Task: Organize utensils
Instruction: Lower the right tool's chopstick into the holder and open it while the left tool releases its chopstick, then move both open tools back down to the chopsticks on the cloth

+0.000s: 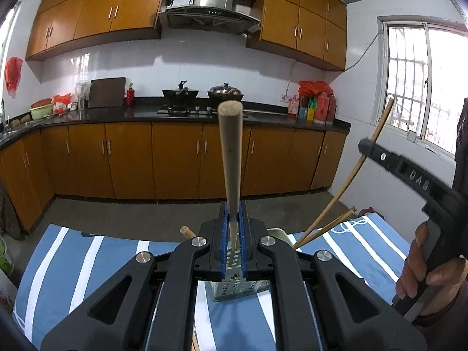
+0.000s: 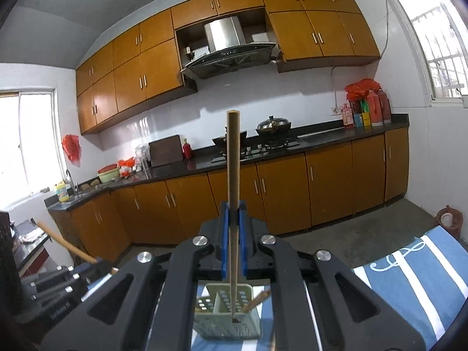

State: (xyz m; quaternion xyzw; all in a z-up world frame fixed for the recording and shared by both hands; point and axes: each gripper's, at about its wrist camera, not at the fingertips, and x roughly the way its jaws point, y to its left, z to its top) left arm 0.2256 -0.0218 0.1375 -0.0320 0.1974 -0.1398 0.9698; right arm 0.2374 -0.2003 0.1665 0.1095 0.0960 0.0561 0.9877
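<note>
My left gripper (image 1: pixel 233 222) is shut on a thick wooden handle (image 1: pixel 231 158) that stands upright, its lower end going down into a perforated utensil holder (image 1: pixel 234 288). My right gripper (image 2: pixel 233 219) is shut on a thin wooden chopstick (image 2: pixel 234 175), also upright, with its tip inside the same pale green holder (image 2: pixel 226 318). The right gripper (image 1: pixel 364 145) also shows at the right of the left wrist view, holding its chopstick (image 1: pixel 380 125). Two more chopsticks (image 1: pixel 324 228) lean out of the holder. The left gripper (image 2: pixel 99 263) shows at lower left of the right wrist view.
The holder stands on a blue and white striped cloth (image 1: pixel 87 263). Beyond it are a bare concrete floor, orange base cabinets (image 1: pixel 175 161) and a black counter with a stove and pots (image 1: pixel 201 93). A window (image 1: pixel 415 82) is at the right.
</note>
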